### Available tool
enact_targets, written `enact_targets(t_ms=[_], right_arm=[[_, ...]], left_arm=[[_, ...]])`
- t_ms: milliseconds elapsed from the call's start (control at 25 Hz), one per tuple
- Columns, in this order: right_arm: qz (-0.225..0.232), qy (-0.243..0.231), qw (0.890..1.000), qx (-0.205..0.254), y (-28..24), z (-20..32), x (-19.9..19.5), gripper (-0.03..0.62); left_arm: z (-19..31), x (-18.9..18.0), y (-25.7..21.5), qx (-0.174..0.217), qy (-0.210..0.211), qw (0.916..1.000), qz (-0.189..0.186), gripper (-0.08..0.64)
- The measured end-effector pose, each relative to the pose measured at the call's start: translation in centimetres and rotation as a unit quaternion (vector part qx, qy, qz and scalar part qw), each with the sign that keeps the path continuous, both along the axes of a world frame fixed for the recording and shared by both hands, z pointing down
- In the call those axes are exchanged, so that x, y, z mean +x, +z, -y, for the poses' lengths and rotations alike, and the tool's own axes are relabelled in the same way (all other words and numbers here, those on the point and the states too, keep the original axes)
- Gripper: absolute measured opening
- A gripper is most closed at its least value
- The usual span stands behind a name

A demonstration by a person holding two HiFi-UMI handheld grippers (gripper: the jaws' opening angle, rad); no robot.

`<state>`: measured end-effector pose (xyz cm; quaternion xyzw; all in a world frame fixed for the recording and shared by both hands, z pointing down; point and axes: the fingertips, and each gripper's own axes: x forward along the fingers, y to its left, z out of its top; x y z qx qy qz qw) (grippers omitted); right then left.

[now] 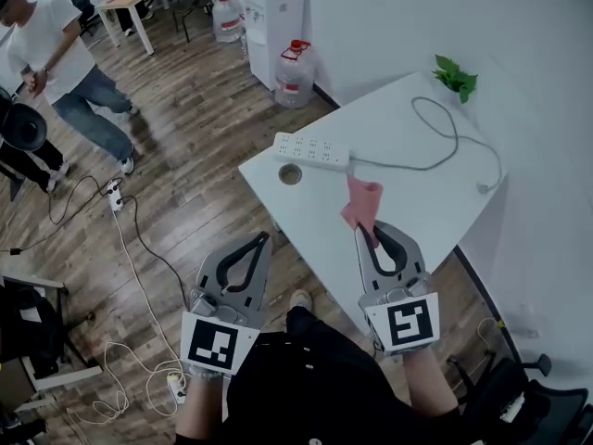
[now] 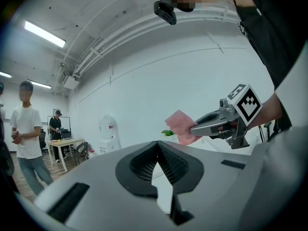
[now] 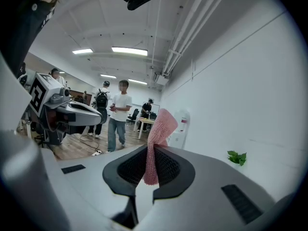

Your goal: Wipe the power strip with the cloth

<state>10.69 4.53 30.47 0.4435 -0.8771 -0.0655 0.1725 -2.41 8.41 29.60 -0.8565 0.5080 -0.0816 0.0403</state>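
- The right gripper (image 1: 362, 233) is clenched on the cloth (image 1: 361, 202). In the right gripper view the pink fabric is pinched between the ribbed pads, with its upper part standing above the jaws and flopping over.
- The cloth looks light, soft and loosely woven. It will likely fold and drag rather than push, so a bunched part needs to lead the wipe.
- The left gripper (image 1: 264, 239) hangs off the table's near edge. Its jaws are closed together with nothing between them.
- The power strip (image 1: 312, 150) lies flat near the far left corner of the table (image 1: 417, 211), well apart from both grippers. Its cable (image 1: 435, 151) loops away to the right.
- The strip looks rigid and smooth and probably light, so it may slide under a wipe.
- The left gripper could steady it by pressing on one end or taking it across its narrow sides, clear of the sockets.
- A round hole (image 1: 290, 173) sits in the tabletop just beside the strip.
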Motion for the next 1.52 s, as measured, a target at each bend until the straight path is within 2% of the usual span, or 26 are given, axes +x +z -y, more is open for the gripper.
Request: enact_targets(t_ms=[360,760,1280,1520], right_arm=[[0.006,0.007,1.0,-0.016,1.0,4.4,1.1,0.051],[0.017,0.006,0.999,-0.04,1.9,6.3,0.3,0.051],[0.019,0.017,0.997,-0.067,3.6,12.1,-3.2,0.051],[0.015,0.018,0.996,-0.082,4.8,15.4,-4.8,0.051]], left_arm=[[5.1,1.3,0.6,-0.009,0.005,0.9999,0.003,0.014],[8.5,2.0,0.2,-0.005,0.023,0.9996,0.017,0.014],[15.1,-0.8,1.6,-0.02,0.044,0.9985,0.025,0.014],[17.6,-2.6,2.6,-0.029,0.042,0.9983,0.027,0.014]])
